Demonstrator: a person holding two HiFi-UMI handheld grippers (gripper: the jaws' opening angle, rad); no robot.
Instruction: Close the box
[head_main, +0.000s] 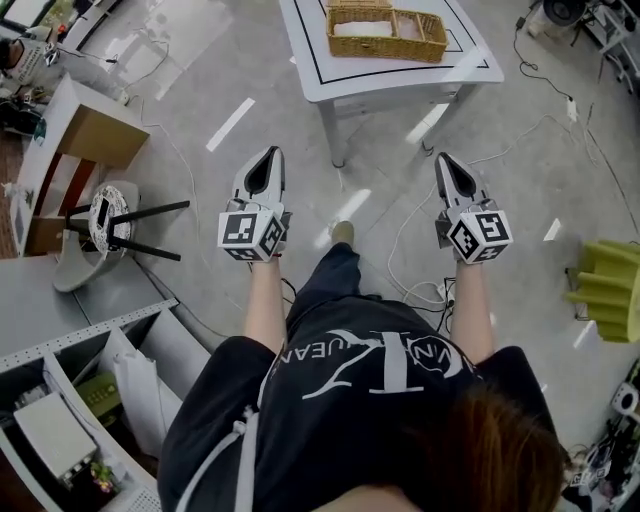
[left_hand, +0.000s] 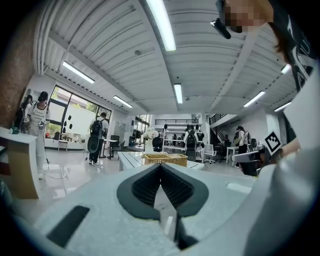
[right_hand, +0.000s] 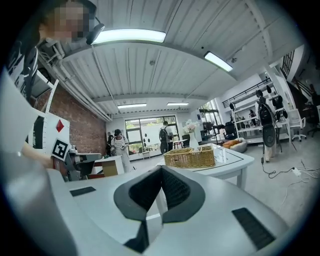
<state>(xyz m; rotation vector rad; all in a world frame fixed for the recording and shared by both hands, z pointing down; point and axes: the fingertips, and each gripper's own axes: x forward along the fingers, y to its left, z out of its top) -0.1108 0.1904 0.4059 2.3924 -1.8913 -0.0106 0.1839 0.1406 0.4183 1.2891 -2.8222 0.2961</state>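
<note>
Wicker box (head_main: 386, 33) on the white table (head_main: 400, 75) looks light, stiff; I'd take its lid edge. My left gripper (head_main: 269, 156) and right gripper (head_main: 445, 161) are closed, empty.

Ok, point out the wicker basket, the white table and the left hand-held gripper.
wicker basket (head_main: 390, 50), head view, front wall.
white table (head_main: 400, 75), head view, bare top in front of the basket.
left hand-held gripper (head_main: 268, 155), head view, between its closed fingertips.
</note>
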